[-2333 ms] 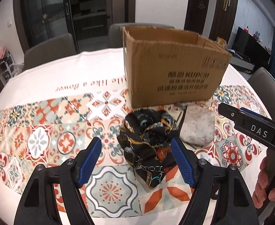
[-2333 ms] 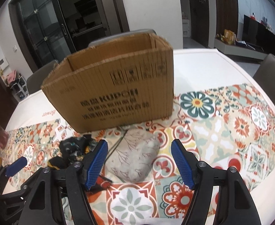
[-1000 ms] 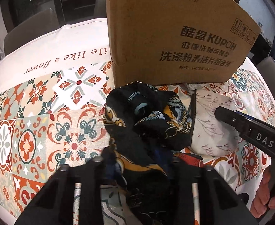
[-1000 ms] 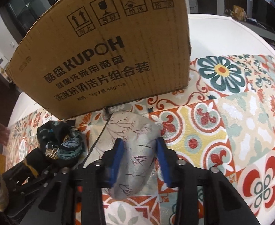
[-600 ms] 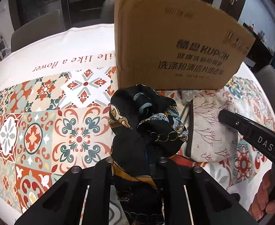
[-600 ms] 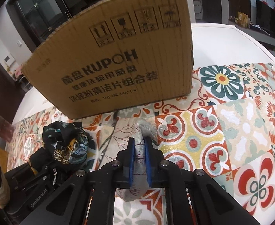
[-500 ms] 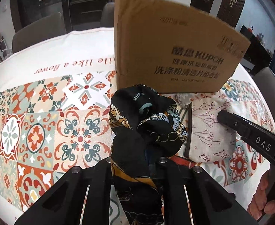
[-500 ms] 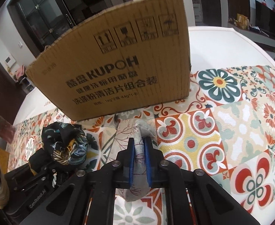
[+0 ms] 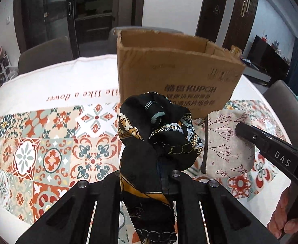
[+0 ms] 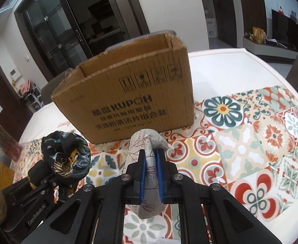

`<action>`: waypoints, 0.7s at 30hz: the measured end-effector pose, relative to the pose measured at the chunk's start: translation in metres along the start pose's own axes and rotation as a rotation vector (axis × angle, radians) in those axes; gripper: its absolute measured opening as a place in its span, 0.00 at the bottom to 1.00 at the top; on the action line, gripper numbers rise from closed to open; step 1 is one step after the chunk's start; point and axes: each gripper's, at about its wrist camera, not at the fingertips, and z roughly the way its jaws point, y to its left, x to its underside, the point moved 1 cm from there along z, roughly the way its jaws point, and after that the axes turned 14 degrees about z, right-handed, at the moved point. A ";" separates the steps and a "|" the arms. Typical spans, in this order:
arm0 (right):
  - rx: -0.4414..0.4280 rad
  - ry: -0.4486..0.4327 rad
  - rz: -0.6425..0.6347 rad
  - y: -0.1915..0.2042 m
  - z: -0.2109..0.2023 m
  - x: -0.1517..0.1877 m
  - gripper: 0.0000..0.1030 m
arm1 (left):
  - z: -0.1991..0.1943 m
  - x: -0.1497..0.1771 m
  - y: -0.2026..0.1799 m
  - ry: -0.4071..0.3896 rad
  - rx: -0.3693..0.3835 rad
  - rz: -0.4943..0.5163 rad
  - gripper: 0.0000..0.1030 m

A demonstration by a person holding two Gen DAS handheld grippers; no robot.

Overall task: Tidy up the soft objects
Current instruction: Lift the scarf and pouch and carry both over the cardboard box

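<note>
Left wrist view: tablecloth w/ tile pattern fills lower left, white beyond. Cardboard box sits center-top of frame, open top now visible; a sec ago it loomed over the lens w/ only its printed face showing, so both cams have come up and back.

Black patterned scarf hangs bunched at center, clamped in the left gripper. Jaws nearly closed on the cloth; they were wide apart abt two secs ago w/ the scarf lying between them on the table.

Beige pouch w/ twig print, right of center, is pinched by the right gripper coming in from lower right, a hand behind it.

Right wrist view: pouch folded between blue pads at center, jaws squeezed almost together; they were closing onto it a sec ago. Pouch looks off the table now, scarf lifted too at left of frame.

Meaning: grasp step done for both soft items. Prob next is carry over the box rim and drop in. Trailing scarf tail may snag the box edge.
</note>
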 end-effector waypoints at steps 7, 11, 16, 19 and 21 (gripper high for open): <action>-0.025 -0.055 -0.013 0.007 -0.029 -0.008 0.11 | -0.025 -0.015 -0.001 -0.076 0.001 0.029 0.13; -0.041 -0.095 -0.019 0.015 -0.043 -0.017 0.11 | -0.039 -0.025 -0.002 -0.117 -0.004 0.057 0.13; -0.058 -0.147 -0.034 0.026 -0.059 -0.024 0.11 | -0.053 -0.040 0.000 -0.168 -0.017 0.084 0.13; -0.067 -0.181 -0.043 0.031 -0.069 -0.030 0.11 | -0.063 -0.050 0.000 -0.197 -0.024 0.101 0.13; -0.073 -0.199 -0.046 0.035 -0.074 -0.035 0.11 | -0.069 -0.058 0.001 -0.218 -0.033 0.114 0.13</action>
